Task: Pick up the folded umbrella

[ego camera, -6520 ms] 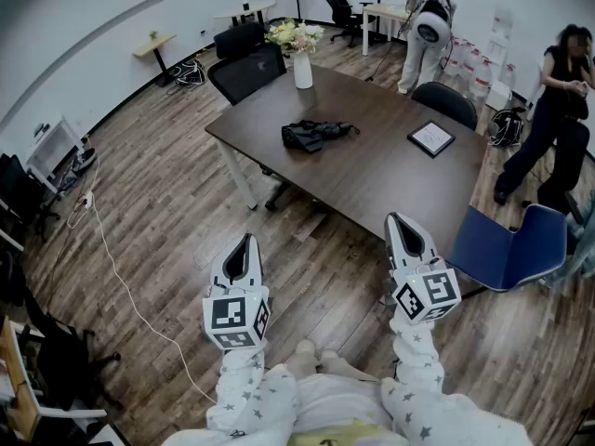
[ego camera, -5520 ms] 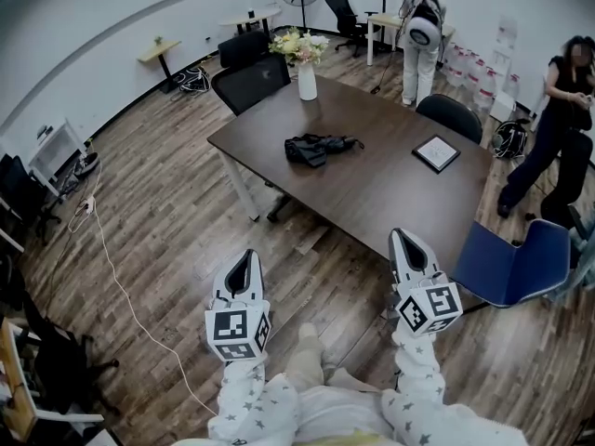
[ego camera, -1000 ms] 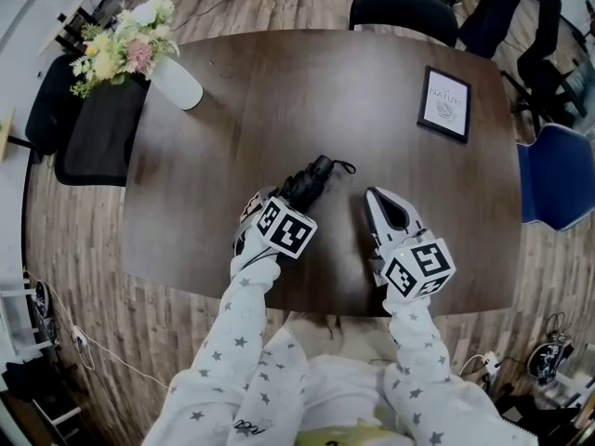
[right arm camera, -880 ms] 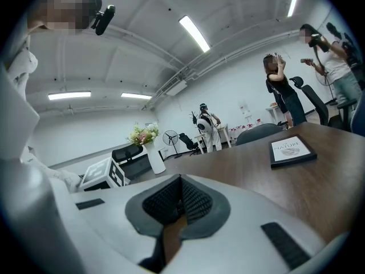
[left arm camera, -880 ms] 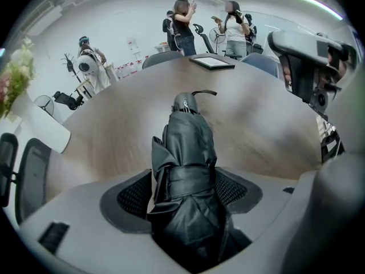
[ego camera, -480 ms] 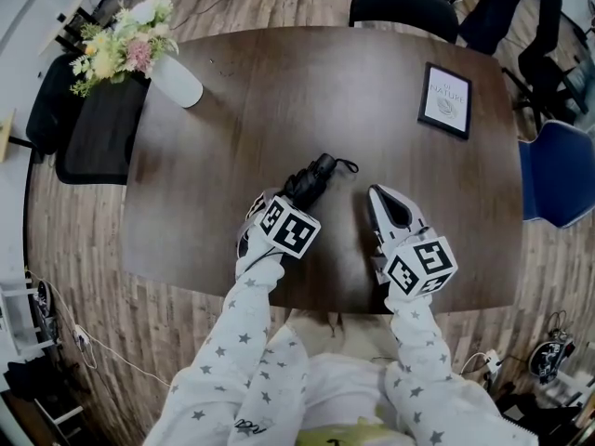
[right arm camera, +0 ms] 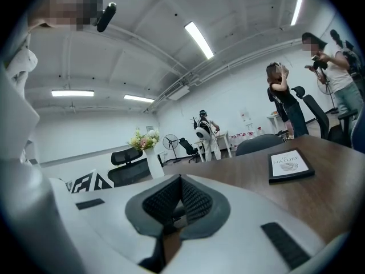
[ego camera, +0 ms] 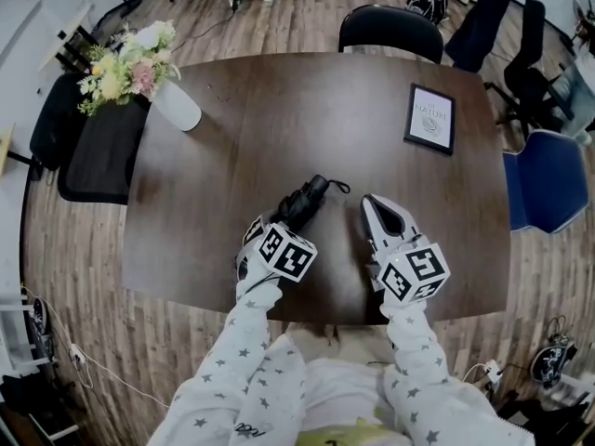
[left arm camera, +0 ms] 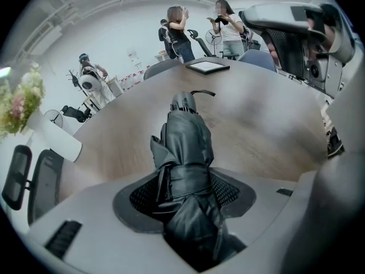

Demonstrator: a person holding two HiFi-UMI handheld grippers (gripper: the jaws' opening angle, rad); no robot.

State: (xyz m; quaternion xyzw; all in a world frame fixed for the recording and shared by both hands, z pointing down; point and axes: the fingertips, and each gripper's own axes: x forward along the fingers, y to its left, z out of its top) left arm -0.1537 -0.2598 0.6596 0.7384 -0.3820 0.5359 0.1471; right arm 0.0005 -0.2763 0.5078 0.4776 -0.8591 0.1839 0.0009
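The folded black umbrella [ego camera: 307,196] lies on the dark wooden table [ego camera: 307,110], near its front edge, strap end pointing away. My left gripper [ego camera: 277,221] points steeply down over the umbrella's near end. In the left gripper view the umbrella [left arm camera: 185,136] fills the gap between the pads of the left gripper [left arm camera: 185,187]; the jaws are closing and both pads press on its fabric. My right gripper [ego camera: 373,204] hovers just right of the umbrella, nearly level. In its own view the right gripper [right arm camera: 181,181] has its jaws together with nothing between them.
A white vase of flowers [ego camera: 175,105] stands at the table's left corner, a framed card [ego camera: 430,119] at the right. A black chair [ego camera: 389,28] sits at the far side, a blue chair [ego camera: 544,179] right, another black chair [ego camera: 93,147] left. Several people [left arm camera: 182,36] stand beyond.
Seconds ago I stood away from the table with both grippers in the air. Over the last second both grippers have kept their places at the umbrella; only the view has shifted slightly.
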